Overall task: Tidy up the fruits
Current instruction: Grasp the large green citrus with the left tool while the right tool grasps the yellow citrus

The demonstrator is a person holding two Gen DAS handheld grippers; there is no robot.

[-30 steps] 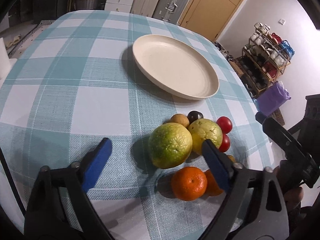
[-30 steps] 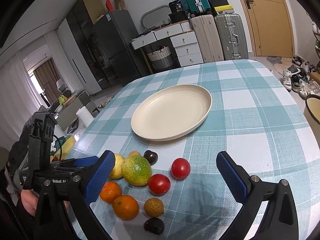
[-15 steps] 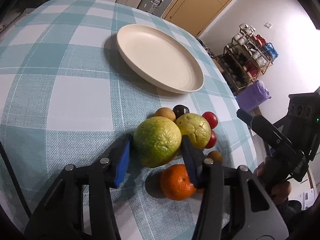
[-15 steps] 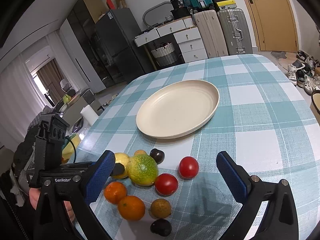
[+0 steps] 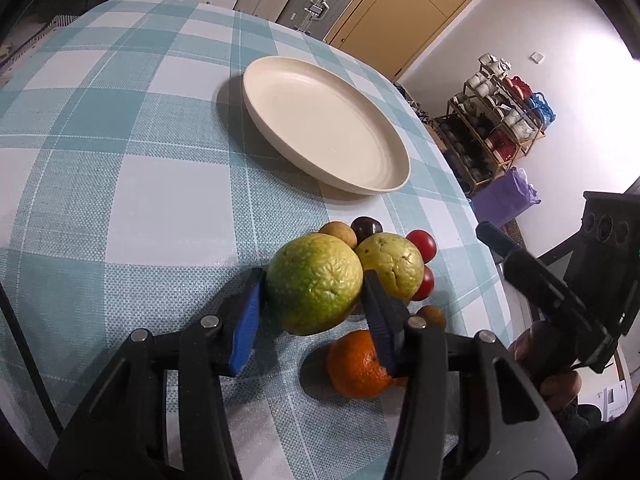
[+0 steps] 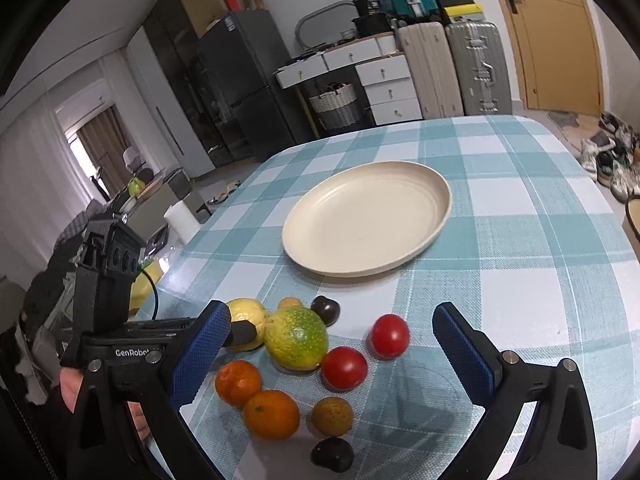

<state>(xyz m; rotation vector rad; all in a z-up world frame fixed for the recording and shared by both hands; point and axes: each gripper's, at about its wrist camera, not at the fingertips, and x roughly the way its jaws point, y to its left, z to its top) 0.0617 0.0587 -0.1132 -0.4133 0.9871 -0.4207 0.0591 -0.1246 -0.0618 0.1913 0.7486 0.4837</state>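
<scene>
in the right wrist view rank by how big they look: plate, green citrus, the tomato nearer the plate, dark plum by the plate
1. plate
2. green citrus
3. tomato
4. dark plum
The plate lies farther away, yet looks largest.

A large green-yellow citrus [image 5: 314, 284] is clamped in the left tool [image 5: 312, 312] beside a yellow fruit [image 5: 392, 264]. Oranges [image 6: 272, 414], tomatoes [image 6: 344, 368] and small dark fruits [image 6: 332, 454] are clustered near an empty cream plate [image 6: 436, 216].

Teal-and-white checked tablecloth [image 5: 120, 184], cream plate [image 5: 324, 128], green-yellow citrus [image 5: 314, 282], red tomatoes [image 6: 344, 367], blue-padded tools.
</scene>
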